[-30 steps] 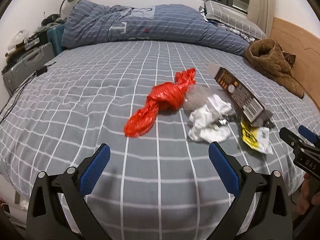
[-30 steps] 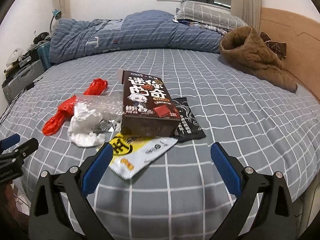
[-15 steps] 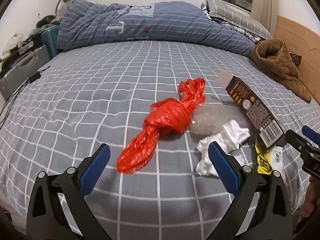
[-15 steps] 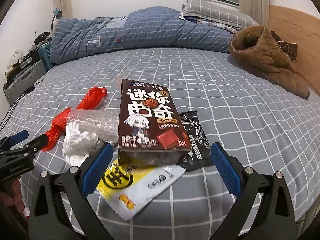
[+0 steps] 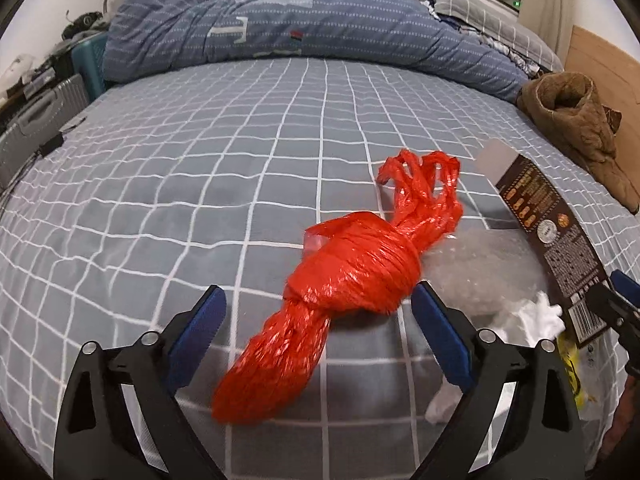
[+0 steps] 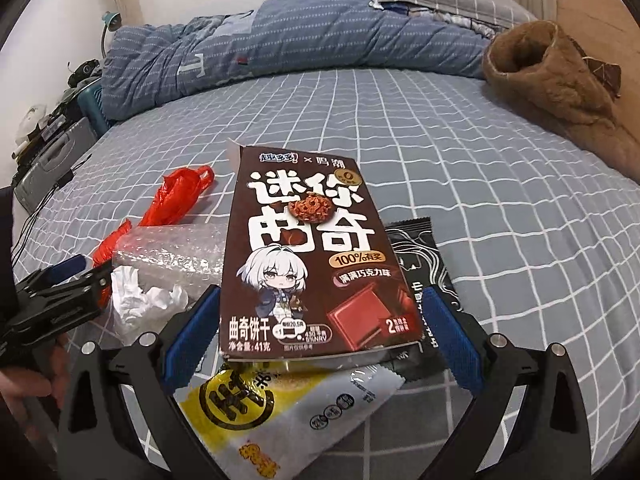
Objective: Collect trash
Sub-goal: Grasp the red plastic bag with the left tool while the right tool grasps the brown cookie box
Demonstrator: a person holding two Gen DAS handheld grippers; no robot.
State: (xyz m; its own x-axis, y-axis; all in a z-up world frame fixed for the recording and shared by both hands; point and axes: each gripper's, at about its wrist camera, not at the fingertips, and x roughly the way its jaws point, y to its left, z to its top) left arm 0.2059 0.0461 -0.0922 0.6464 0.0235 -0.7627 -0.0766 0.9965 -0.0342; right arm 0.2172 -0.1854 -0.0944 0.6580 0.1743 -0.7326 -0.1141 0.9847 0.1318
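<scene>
The brown cookie box carries big white Chinese characters, a small cartoon girl with pale hair, a badge reading "100%", a chocolate bar picture, the figure "41" by its lower left corner and a "2" at lower right; its side, seen from the left wrist, bears a barcode. Under its near end lies a yellow and white wrapper with a black round logo, and beside its right edge a black wrapper with white line art.

All the trash sits on a bed with a grey sheet crossed by white lines. A blue striped duvet is heaped along the far side, a brown fleece garment lies near the wooden headboard, and a grey suitcase stands off the left edge.

The left tool is wide but closing, its blue pads either side of the knotted red plastic bag, not pressing it. The right tool stands spread, straddling the box's near end without gripping. Clear bubble wrap and crumpled white tissue lie between bag and box. The far half of the sheet is open room
</scene>
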